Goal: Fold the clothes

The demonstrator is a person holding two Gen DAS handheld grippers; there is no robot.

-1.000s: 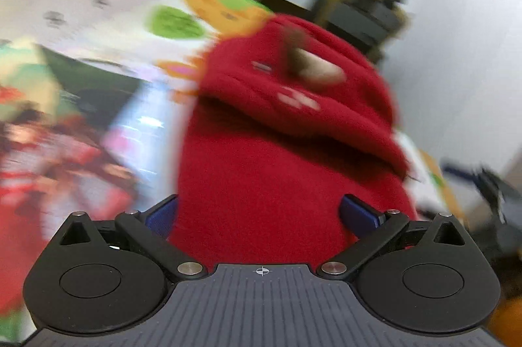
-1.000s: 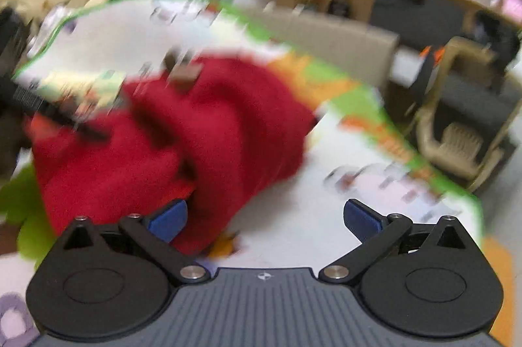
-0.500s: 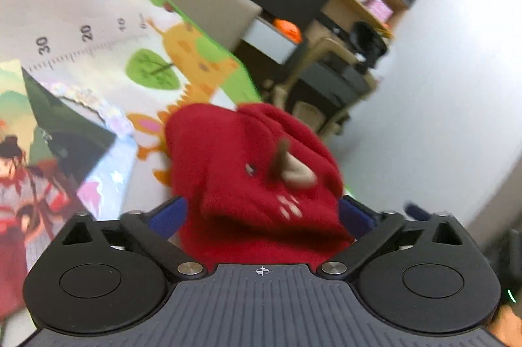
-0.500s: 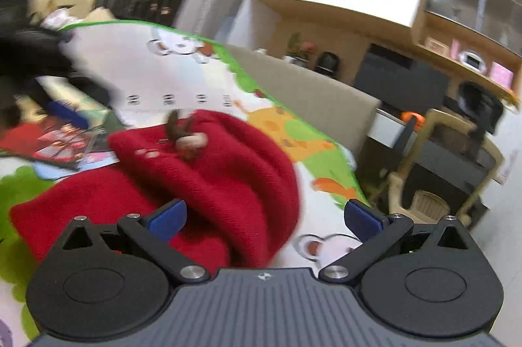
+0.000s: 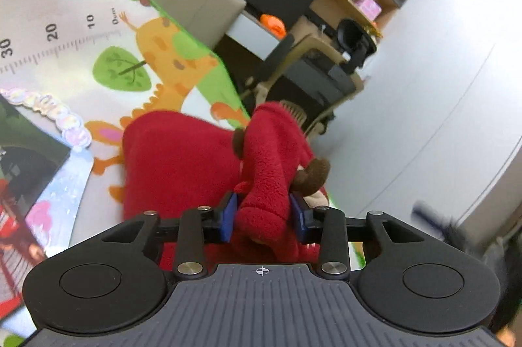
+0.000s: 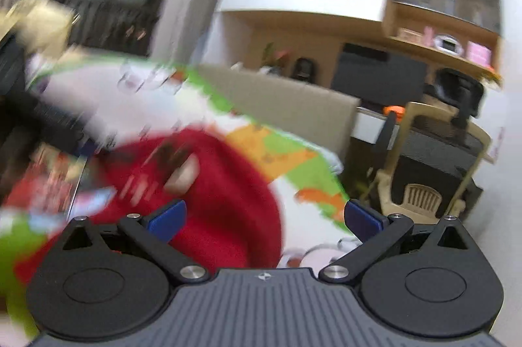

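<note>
The step in hand looks like the taking-up of an edge for a fold: the left gripper (image 5: 263, 218) has its blue pads pressed in on a bunched ridge of the red fleece garment (image 5: 182, 164), so the jaws are closed on cloth, with the ridge standing up between them and running forward past the tips. A brown pom-pom (image 5: 313, 175) of the garment sits just beyond the right-hand pad, touching the fleece there. The rest of the garment lies ahead and to the left of the jaws on the cartoon play mat (image 5: 98, 30). The right gripper (image 6: 264, 216) has its jaws spread wide and holds nothing; in its blurred view the red fleece lies under and ahead of the left-hand pad, probably not touching it, though the smear makes that hard to settle. The next move, as I judge it, calls for the right gripper to close on a matching edge, so that the two together can carry the fleece over onto itself without the bunched grip slipping.
</note>
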